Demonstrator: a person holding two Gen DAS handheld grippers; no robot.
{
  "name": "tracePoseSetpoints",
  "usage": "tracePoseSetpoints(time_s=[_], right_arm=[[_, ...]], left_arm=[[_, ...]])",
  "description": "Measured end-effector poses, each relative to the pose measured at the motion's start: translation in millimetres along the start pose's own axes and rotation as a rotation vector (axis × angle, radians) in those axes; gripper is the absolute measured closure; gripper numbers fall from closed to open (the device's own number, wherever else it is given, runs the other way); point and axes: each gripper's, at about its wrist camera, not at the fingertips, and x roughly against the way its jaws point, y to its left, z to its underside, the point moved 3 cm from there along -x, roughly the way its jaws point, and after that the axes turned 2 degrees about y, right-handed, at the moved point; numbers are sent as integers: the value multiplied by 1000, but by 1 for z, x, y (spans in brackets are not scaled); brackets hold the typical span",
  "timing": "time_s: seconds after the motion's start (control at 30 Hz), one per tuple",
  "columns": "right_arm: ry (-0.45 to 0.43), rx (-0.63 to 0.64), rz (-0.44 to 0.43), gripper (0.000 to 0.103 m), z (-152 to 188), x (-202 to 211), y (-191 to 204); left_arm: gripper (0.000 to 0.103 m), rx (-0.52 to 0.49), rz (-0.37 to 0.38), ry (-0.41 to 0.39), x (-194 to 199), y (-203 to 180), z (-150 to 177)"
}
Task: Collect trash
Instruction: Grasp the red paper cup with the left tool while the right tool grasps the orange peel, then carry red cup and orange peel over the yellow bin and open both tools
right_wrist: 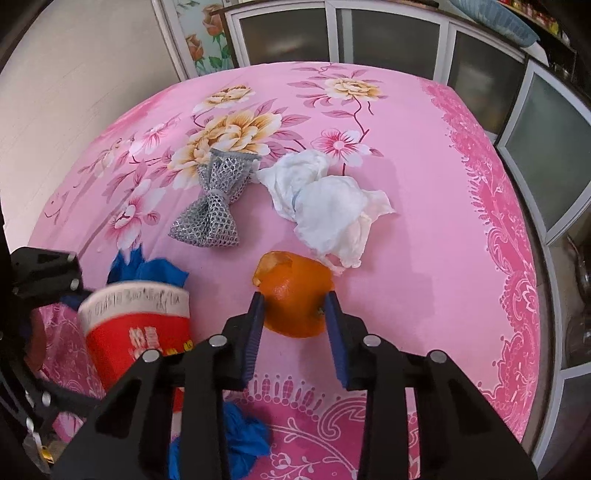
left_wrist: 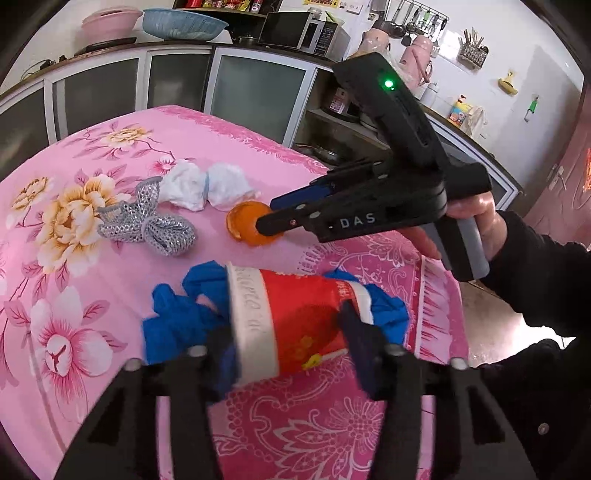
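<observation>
A red paper cup (left_wrist: 291, 321) lies on its side between the fingers of my left gripper (left_wrist: 284, 339), which is shut on it above a crumpled blue glove (left_wrist: 177, 317). The cup (right_wrist: 136, 325) also shows at the lower left of the right wrist view. An orange peel (right_wrist: 295, 295) sits on the pink cloth between the fingers of my right gripper (right_wrist: 295, 314), which is shut on its sides. The right gripper (left_wrist: 269, 218) also shows in the left wrist view, at the peel (left_wrist: 245, 221). Crumpled white tissue (right_wrist: 325, 206) and a grey mesh bow (right_wrist: 214, 206) lie beyond.
The table is covered by a pink flowered cloth (right_wrist: 443, 184). Cabinets with frosted glass doors (right_wrist: 406, 33) stand close behind it. A counter with a microwave (left_wrist: 295, 29) and kitchen items runs along the wall. The table's right edge (left_wrist: 443, 295) drops to the floor.
</observation>
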Motion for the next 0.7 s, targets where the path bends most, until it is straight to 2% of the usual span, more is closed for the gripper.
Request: tracePoseSetpoints(time_s=[0.07, 0.13, 0.33, 0.7], right_arm=[[-10, -4, 5, 81, 1, 0, 0], [-15, 6, 14, 84, 2, 1, 3], [-19, 9, 18, 85, 2, 4, 4], [-25, -4, 14, 86, 1, 2, 4]], left_arm=[[66, 17, 16, -15, 3, 1, 0], [78, 35, 43, -37, 8, 2, 0], [93, 44, 47, -83, 22, 0, -4], [95, 22, 29, -61, 21, -5, 3]])
